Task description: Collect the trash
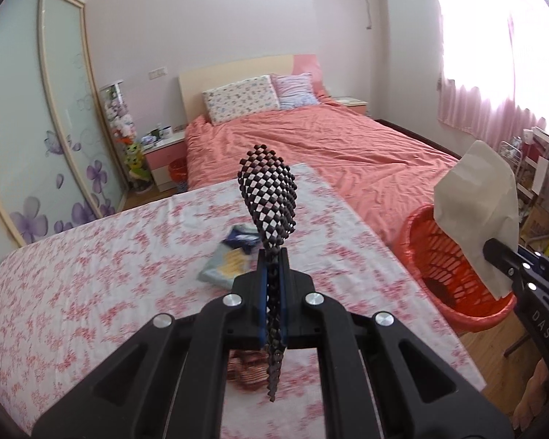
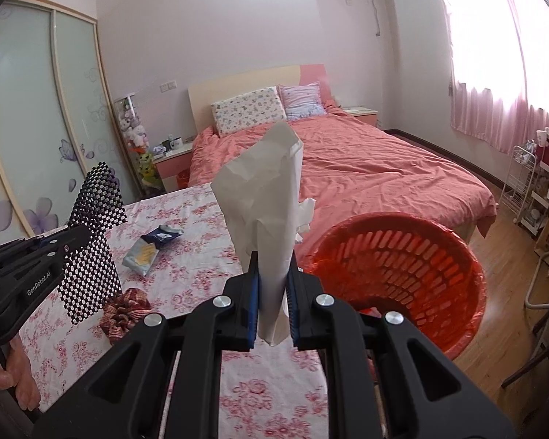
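My left gripper (image 1: 273, 256) is shut on a black-and-white checkered mesh sheet (image 1: 271, 190), which stands up above the flowered table (image 1: 91, 256). In the right wrist view that mesh sheet (image 2: 93, 241) hangs at the left from the left gripper (image 2: 75, 241). My right gripper (image 2: 272, 267) is shut on a crumpled white paper bag (image 2: 263, 197), held upright beside the red trash basket (image 2: 402, 274). In the left wrist view the paper bag (image 1: 475, 212) hangs over the basket's (image 1: 454, 278) rim. A blue and pale wrapper (image 2: 150, 247) and a red plaid cloth scrap (image 2: 122, 311) lie on the table.
The table (image 2: 201, 285) has a pink-flowered cloth. Behind it is a bed with a salmon cover (image 2: 366, 168). A wardrobe with glass doors (image 1: 29, 128) stands left. A white wire rack (image 2: 519, 186) and a chair leg (image 2: 538, 347) stand right on the wooden floor.
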A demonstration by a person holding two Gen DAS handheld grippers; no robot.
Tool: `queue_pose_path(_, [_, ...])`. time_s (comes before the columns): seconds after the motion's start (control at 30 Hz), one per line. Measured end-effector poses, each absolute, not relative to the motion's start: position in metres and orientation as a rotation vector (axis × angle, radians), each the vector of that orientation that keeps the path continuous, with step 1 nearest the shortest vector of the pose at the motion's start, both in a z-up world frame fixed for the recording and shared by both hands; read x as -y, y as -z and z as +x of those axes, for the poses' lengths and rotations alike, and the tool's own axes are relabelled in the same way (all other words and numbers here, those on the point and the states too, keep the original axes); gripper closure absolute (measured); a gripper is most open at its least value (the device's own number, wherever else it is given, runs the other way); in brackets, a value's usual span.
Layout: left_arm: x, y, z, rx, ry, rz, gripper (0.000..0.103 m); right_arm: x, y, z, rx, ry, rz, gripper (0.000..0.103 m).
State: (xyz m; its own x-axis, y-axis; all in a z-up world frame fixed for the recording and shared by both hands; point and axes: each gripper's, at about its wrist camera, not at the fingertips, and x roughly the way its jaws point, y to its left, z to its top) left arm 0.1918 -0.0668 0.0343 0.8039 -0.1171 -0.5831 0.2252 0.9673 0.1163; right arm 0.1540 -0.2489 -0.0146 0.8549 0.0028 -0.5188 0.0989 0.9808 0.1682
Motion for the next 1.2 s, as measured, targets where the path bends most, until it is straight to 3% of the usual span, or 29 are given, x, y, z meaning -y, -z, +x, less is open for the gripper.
queue_pose_path(0.8, [0.215,-0.023,0.207,-0.646,0.513,0.147,0.097,0.359,0.034,0.141,-0.541,0.226,0.335,0.09])
queue_pose_path(1.2, [0.27,0.01,0.233,-0.718,0.624,0.12,0.096,0.394,0.056,0.153,-0.566,0.25,0.424,0.089])
